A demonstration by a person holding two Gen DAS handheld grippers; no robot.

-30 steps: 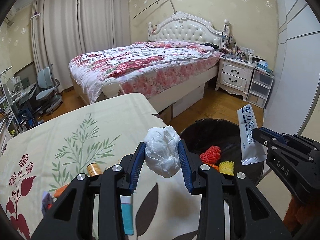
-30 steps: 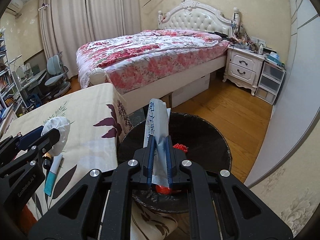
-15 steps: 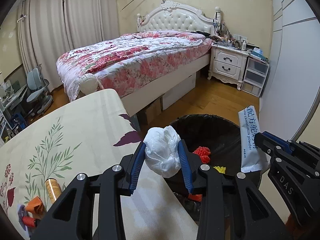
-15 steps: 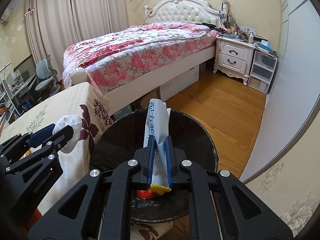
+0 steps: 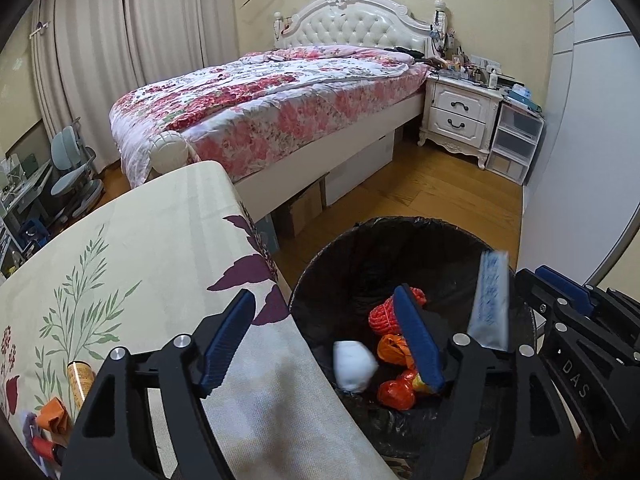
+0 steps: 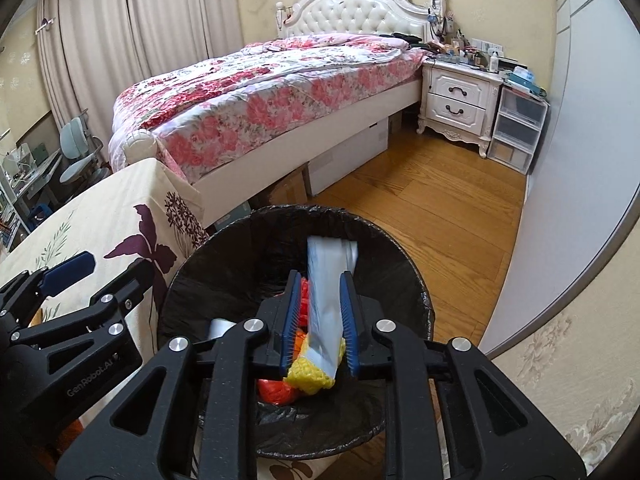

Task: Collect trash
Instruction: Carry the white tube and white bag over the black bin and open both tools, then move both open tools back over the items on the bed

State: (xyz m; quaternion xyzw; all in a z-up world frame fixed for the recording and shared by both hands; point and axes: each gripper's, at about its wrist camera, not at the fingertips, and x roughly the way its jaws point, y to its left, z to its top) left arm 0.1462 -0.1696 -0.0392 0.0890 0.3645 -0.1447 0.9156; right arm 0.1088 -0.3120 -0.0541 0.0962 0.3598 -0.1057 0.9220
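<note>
Bedroom, wood floor [image 6: 436,200]; a bed [image 5: 280,96] with floral quilt stands by closed curtains [image 5: 100,64], a white nightstand [image 6: 460,104] beside it. Table [image 5: 132,248] under leaf-print cloth, the bin [image 5: 340,260] at its edge. Left gripper [image 5: 324,344] is opening wide over the bin, nothing between its jaws; a white wad [image 5: 354,366] is inside the bin. Right gripper [image 6: 320,324] is opening narrowly, a sachet [image 6: 326,280] between its jaws above the bin; contact cannot be judged.

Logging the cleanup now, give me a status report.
Left hand-held gripper opening, empty; white wad in bin. Right hand-held gripper opening, packet between pads. Nothing blocking.
</note>
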